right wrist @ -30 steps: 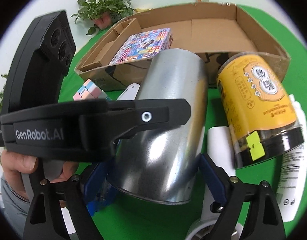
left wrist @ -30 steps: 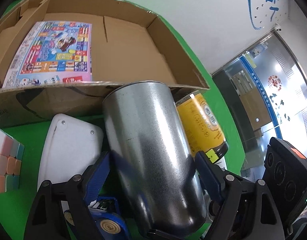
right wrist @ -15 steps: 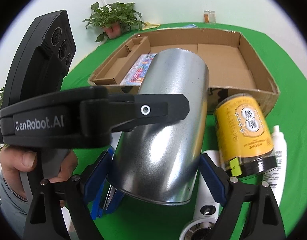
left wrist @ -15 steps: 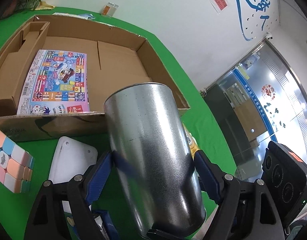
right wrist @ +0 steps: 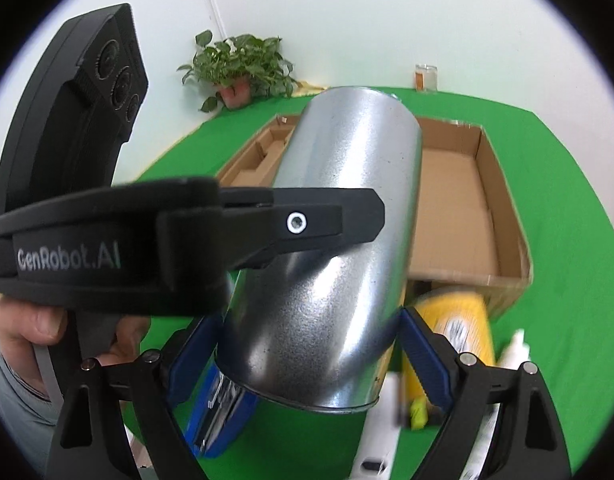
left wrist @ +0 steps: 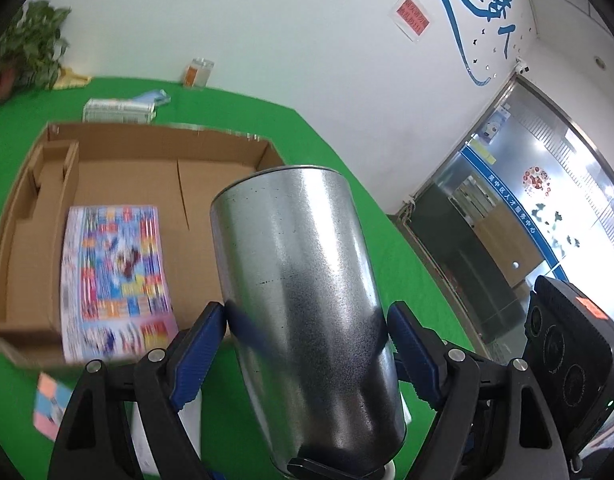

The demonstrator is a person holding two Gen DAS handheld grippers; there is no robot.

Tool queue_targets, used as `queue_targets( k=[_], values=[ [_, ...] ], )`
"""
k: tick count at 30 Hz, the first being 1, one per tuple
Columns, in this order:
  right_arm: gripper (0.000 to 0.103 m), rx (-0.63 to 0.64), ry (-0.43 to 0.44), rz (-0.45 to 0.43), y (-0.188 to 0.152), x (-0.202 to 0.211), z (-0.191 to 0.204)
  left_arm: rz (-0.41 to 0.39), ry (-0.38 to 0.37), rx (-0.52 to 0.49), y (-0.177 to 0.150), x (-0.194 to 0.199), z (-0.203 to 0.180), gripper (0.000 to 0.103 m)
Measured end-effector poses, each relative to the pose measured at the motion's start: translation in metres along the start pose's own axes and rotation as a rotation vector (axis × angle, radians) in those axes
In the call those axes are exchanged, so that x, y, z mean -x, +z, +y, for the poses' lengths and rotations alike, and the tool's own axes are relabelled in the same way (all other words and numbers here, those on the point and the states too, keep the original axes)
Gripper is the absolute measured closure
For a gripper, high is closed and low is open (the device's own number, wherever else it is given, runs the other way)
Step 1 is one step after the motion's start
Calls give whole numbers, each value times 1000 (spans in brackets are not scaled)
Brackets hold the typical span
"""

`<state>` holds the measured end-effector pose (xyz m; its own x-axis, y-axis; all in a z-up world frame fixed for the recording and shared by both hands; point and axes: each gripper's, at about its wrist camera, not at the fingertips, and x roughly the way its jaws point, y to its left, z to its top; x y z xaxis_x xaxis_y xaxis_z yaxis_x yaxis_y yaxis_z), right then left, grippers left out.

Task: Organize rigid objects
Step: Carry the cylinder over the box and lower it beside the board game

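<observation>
The green table (left wrist: 347, 184) carries a shallow cardboard box (left wrist: 155, 148) with a colourful printed sheet (left wrist: 115, 276) lying flat inside it. In front of the box and above it hangs the metal cylinder (left wrist: 307, 304) (dull galvanised steel), tilted, clamped from both sides. The left gripper (left wrist: 307, 344) pinches it between blue pads, and the right gripper (right wrist: 311, 344) likewise. A yellow jar (right wrist: 459, 324) lies just before the box's near wall, blurred.
</observation>
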<state>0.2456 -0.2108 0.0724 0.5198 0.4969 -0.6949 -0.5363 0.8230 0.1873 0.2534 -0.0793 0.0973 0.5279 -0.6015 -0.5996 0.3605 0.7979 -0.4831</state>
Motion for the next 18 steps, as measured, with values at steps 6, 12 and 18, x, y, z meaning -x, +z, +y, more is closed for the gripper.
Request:
queue_targets(
  k=[6,12,18],
  values=[
    [14,-4,25,4,45,-16,-19,0,44,-16,67,-20,6,24],
    [14,1,53,96,66,-61,-38,61,72,31,88,-67,46,24],
    [14,-19,63,199,54,-111,-51,148,83,131,79,-123,98,24]
  ],
)
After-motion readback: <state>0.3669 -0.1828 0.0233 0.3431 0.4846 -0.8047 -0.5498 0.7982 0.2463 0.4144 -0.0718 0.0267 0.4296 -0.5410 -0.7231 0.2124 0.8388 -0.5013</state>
